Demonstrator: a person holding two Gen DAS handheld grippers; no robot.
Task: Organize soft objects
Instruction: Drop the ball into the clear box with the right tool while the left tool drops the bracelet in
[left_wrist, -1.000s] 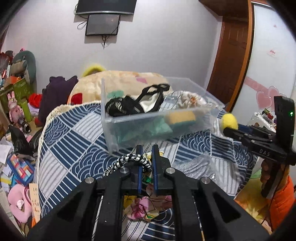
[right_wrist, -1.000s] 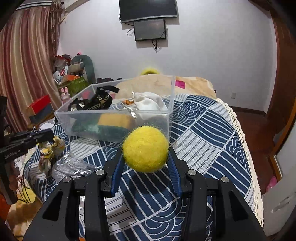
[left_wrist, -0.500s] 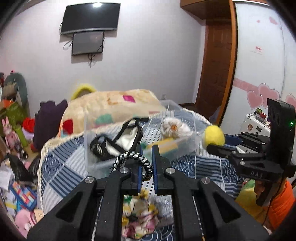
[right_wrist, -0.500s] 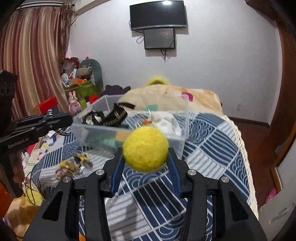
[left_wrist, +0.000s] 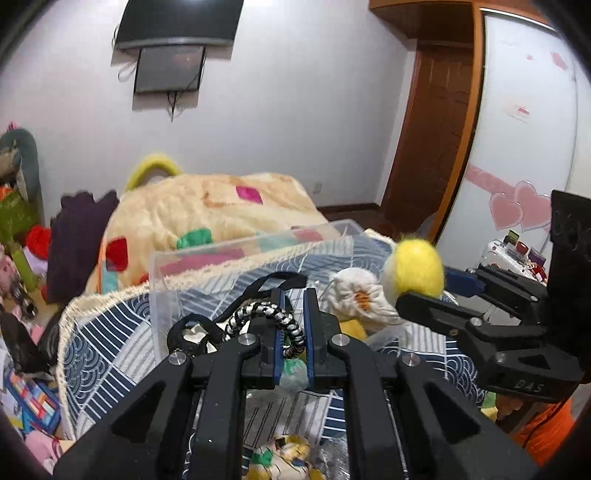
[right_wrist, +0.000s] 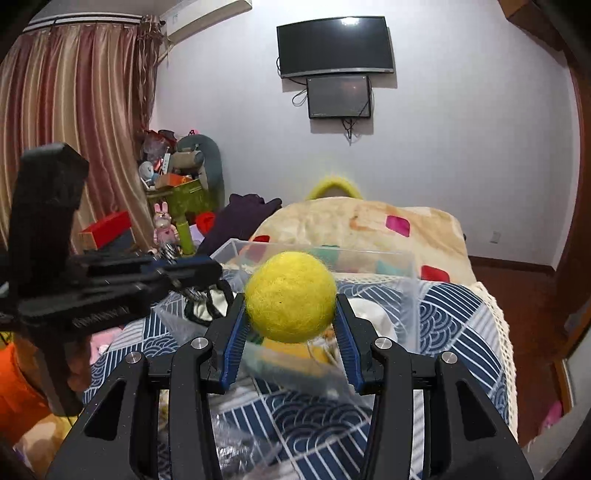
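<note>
Both grippers raised over clear bin (left_wrist: 207, 258) since earlier, braided band (left_wrist: 271, 319) pinched in left gripper (left_wrist: 293, 325), arched crosswise, yellow ball (right_wrist: 291, 297) clamped by right gripper (right_wrist: 290, 325), curtain seen only from right wrist.

Left gripper (left_wrist: 292, 325) has its two black fingers with blue pads pinched nearly together on a black-and-white braided cord loop (left_wrist: 266, 318), which sticks out up and to the left of the tips. Right gripper (right_wrist: 290, 322) sits with its blue pads spread wider, squeezing a fuzzy yellow felt ball (right_wrist: 290, 297) on both sides. From the left wrist camera, the right one comes in from the right edge, pointing left, ball at its tip. A bit of hand (right_wrist: 77, 363) wraps the left gripper's handle, orange sleeve below it.
</note>
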